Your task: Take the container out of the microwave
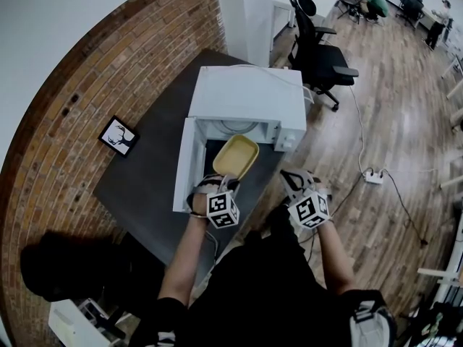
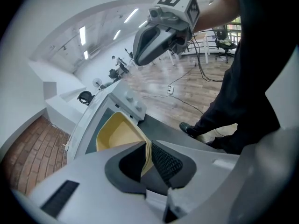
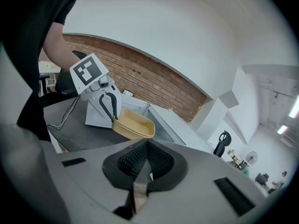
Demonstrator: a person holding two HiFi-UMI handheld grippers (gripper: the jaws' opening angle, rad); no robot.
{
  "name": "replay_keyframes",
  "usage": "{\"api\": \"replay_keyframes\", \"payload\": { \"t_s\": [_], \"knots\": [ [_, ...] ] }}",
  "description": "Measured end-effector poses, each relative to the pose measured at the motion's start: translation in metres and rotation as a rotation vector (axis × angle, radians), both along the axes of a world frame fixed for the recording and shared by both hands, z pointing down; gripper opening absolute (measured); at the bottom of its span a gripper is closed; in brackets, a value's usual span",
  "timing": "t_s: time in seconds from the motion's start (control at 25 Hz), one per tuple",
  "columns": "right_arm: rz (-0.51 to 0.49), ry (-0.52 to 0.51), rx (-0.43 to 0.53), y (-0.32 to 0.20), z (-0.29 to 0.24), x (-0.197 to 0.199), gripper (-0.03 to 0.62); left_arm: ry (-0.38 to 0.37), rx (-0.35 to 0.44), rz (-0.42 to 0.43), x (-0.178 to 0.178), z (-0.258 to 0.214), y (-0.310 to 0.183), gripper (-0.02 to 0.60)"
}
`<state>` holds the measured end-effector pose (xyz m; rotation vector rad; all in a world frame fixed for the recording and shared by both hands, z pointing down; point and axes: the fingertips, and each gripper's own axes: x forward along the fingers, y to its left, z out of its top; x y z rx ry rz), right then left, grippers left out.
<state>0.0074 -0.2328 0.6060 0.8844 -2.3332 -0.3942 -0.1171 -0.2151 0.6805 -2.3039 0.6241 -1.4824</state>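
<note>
In the middle of the head view, our left tongs (image 1: 221, 182) pinch the near rim of the yellow container (image 1: 236, 155), which is partly out of the open microwave (image 1: 246, 96) on the desk (image 1: 141, 186). Our right tongs (image 1: 291, 177), just right of centre, are pressed together on nothing.

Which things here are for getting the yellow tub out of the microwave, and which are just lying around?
For the job: yellow container, microwave, its open door, left gripper shut on the container's rim.
Just lying about: deer picture, office chair, power strip.
</note>
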Motion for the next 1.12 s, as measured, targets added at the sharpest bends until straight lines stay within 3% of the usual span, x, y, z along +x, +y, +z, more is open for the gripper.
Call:
{"api": "replay_keyframes", "payload": {
  "t_s": [0.52, 1.12],
  "knots": [
    [-0.010, -0.004, 0.008, -0.001, -0.003, -0.004, -0.002, 0.006, 0.027, -0.004, -0.006, -0.032, 0.022, 0.040],
    [-0.011, 0.000, 0.008, -0.001, -0.003, -0.005, -0.002, -0.012, 0.023, -0.008, -0.012, -0.022, 0.025, 0.040]
  ]
}}
